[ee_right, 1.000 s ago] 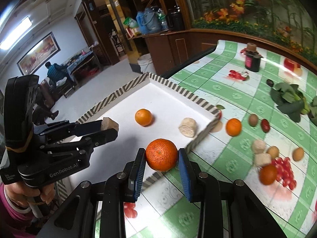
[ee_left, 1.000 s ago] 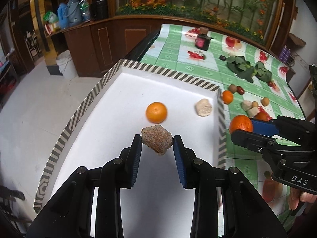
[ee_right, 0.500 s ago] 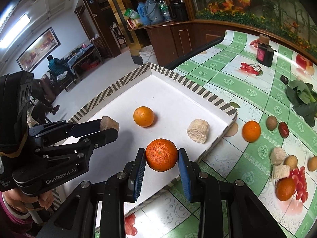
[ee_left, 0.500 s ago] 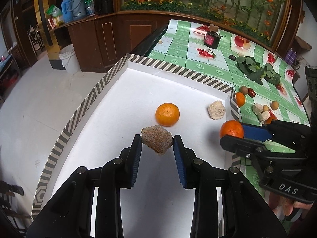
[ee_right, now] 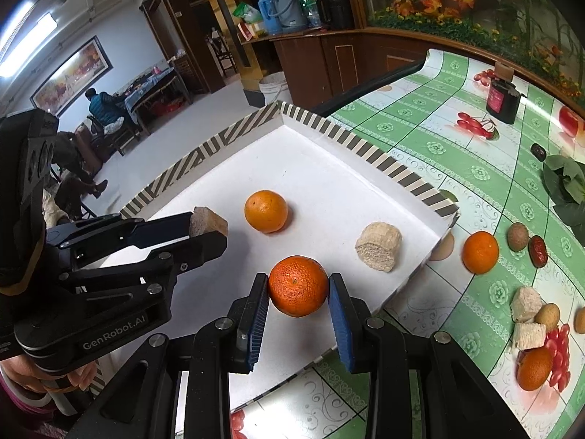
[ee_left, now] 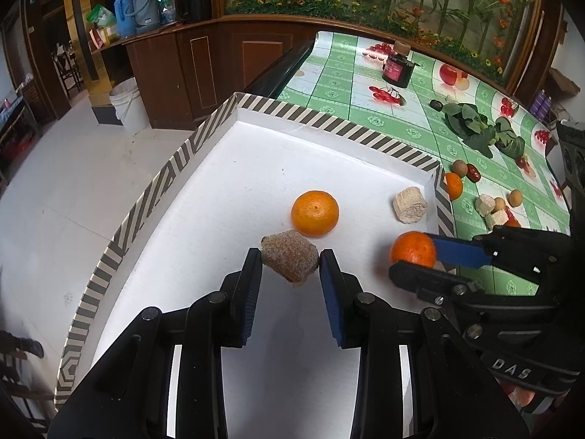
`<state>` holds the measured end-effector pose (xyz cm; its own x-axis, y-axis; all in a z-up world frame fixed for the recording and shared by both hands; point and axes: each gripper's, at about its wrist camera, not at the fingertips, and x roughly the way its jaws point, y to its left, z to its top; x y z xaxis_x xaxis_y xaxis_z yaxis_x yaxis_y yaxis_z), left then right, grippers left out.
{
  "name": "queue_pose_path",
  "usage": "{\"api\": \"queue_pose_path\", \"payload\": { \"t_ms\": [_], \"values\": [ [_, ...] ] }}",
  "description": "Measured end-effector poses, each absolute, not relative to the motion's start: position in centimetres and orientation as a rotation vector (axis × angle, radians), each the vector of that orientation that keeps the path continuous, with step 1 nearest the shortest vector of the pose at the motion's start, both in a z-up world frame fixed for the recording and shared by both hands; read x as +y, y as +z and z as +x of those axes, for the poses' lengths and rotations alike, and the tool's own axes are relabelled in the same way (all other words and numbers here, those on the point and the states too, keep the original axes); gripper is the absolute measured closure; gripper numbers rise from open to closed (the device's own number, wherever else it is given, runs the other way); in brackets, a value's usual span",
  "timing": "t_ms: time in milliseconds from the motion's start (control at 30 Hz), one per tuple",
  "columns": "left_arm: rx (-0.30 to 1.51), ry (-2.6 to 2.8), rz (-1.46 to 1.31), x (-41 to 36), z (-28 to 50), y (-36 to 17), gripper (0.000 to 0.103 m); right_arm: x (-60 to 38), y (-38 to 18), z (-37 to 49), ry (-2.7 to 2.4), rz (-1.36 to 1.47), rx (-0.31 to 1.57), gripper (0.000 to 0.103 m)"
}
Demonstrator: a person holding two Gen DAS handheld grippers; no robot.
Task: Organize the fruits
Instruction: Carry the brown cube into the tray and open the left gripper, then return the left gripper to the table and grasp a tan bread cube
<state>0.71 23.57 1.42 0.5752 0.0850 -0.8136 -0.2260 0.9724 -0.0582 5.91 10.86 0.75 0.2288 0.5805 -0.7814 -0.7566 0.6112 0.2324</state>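
My left gripper [ee_left: 290, 265] is clamped on a rough brown chunk [ee_left: 290, 260], which sits right at the fingertips, pinched from both sides and held clear above the white floor of the striped-rim tray [ee_left: 329, 124]. My right gripper [ee_right: 298, 287] is closed around a deep-orange mandarin [ee_right: 298, 285], also caught between the blue pads at the very tips and hanging over the tray's near-right corner. From the left wrist view I see that same mandarin [ee_left: 413, 249] to the right of my chunk, well apart from it. Lying in the tray ahead of both tools are a second mandarin [ee_left: 314, 213] just beyond the chunk and a pale cut piece [ee_right: 379, 247] near the right wall. Out on the green tablecloth [ee_right: 457, 153], another orange [ee_right: 480, 252] rests just outside the tray wall.
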Motion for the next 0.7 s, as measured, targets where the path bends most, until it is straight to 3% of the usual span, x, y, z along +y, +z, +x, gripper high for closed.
{"api": "queue_pose_path", "payload": {
  "t_ms": [500, 600, 700],
  "values": [
    [0.974, 0.227, -0.164, 24.3, 0.5, 0.4, 0.071, 12.1, 0.0, 5.8, 0.890, -0.315, 0.959, 0.067],
    [0.968, 0.243, -0.170, 24.4, 0.1, 0.6, 0.059, 11.3, 0.7, 5.6, 0.900, -0.286, 0.944, 0.066],
    [0.947, 0.248, -0.151, 23.8, -0.4, 1.3, 0.059, 10.3, 1.8, 5.3, 0.899, -0.260, 0.920, 0.066]
  ]
}}
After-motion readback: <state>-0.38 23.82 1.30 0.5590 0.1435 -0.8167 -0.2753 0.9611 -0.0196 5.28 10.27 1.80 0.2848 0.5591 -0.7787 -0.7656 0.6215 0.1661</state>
